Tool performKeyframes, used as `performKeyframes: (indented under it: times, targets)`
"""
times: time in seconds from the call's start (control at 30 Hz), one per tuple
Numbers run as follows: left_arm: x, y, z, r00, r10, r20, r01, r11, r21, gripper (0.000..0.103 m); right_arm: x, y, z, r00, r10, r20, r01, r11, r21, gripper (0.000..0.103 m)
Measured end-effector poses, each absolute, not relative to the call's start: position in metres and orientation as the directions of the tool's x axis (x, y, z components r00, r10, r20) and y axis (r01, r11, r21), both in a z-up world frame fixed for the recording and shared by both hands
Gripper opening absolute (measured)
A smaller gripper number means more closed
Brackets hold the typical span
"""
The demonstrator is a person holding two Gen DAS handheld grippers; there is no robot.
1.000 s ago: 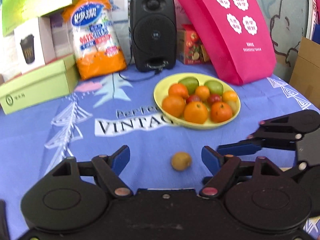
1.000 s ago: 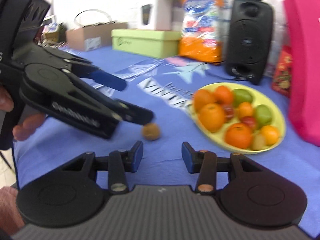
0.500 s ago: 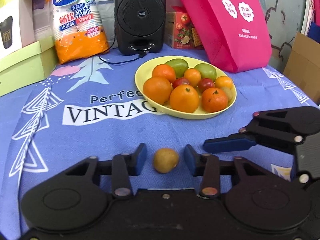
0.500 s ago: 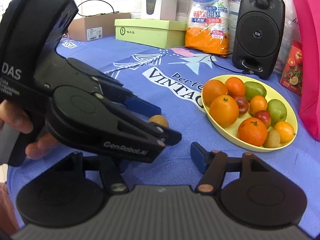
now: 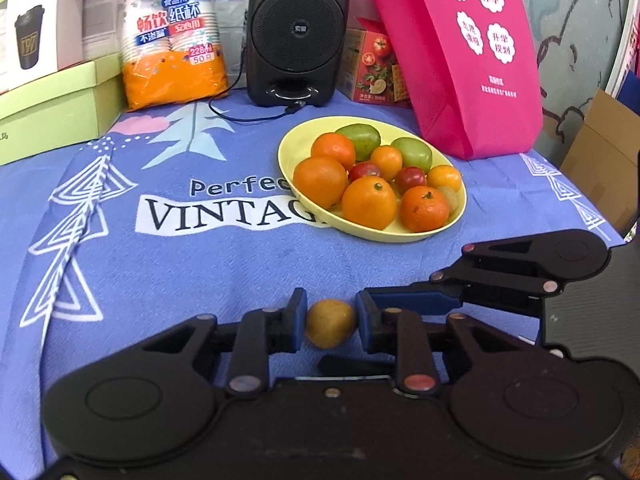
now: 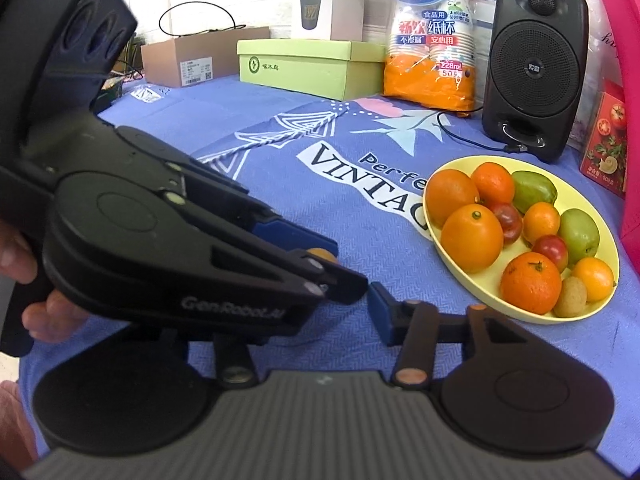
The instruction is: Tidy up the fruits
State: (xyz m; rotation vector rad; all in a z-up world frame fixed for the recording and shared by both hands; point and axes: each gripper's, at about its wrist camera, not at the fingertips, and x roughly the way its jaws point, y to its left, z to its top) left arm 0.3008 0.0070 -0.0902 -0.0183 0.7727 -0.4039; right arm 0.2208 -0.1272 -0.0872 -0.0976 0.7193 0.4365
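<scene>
A small yellow-brown fruit (image 5: 330,323) sits on the blue cloth between the blue pads of my left gripper (image 5: 331,320), which is shut on it. In the right wrist view only a sliver of the fruit (image 6: 322,254) shows behind the left gripper (image 6: 332,264). A yellow plate (image 5: 456,220) holds several oranges, green fruits and small red ones; it also shows in the right wrist view (image 6: 452,264). My right gripper (image 6: 320,312) is open and empty, just right of the left one; its left finger is hidden behind the left gripper.
Along the back stand a black speaker (image 5: 298,32), an orange pack of paper cups (image 5: 172,36), a green box (image 5: 48,108), a pink bag (image 5: 460,52) and a tomato-print carton (image 5: 370,68). A speaker cable (image 5: 240,114) lies on the cloth.
My left gripper moved forward around the small fruit and closed its pads onto it. The right gripper stayed close on its right side.
</scene>
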Motion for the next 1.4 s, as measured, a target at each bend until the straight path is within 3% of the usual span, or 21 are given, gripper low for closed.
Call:
performKeyframes:
  times: [0.13,0.57,0.83,1.07,1.13,1.17,1.27,1.33,1.4]
  targets:
    - [0.291,0.007,-0.082,0.655,-0.368,-0.66,0.359,0.92,-0.156,0.026,0.216,-0.13,-0.084,0.667,0.373,-0.645,-0.424,0.902,0.083,0.035]
    - [0.274,-0.011,-0.038,0.716,-0.373,-0.59,0.402,0.911,-0.089,0.026,0.194,-0.142,-0.053,0.761,0.357,-0.542,-0.397,0.916,0.047,0.035]
    - [0.332,-0.059,-0.007,0.733,-0.419,-0.535,0.476,0.879,-0.035,0.026,0.231,-0.19,-0.027,0.829,0.26,-0.494,-0.294,0.956,0.011,0.035]
    - [0.396,-0.088,-0.026,0.708,-0.425,-0.565,0.482,0.874,-0.053,0.027,0.28,-0.233,-0.041,0.828,0.202,-0.522,-0.203,0.978,0.056,0.035]
    - [0.405,-0.089,-0.036,0.707,-0.4,-0.583,0.457,0.888,-0.055,0.035,0.287,-0.238,-0.048,0.818,0.186,-0.544,-0.179,0.982,0.067,0.035]
    - [0.407,-0.088,-0.039,0.709,-0.386,-0.591,0.441,0.896,-0.056,0.05,0.287,-0.239,-0.05,0.817,0.178,-0.548,-0.17,0.983,0.066,0.035]
    - [0.404,-0.079,-0.04,0.734,-0.368,-0.571,0.406,0.911,-0.066,0.075,0.276,-0.238,-0.053,0.823,0.163,-0.544,-0.171,0.985,0.035,0.036]
    - [0.397,-0.07,-0.036,0.746,-0.353,-0.564,0.38,0.922,-0.073,0.076,0.267,-0.238,-0.051,0.827,0.149,-0.542,-0.161,0.987,0.026,0.038]
    - [0.384,-0.058,-0.029,0.761,-0.337,-0.554,0.353,0.932,-0.082,0.084,0.254,-0.239,-0.046,0.833,0.136,-0.536,-0.144,0.989,0.028,0.043]
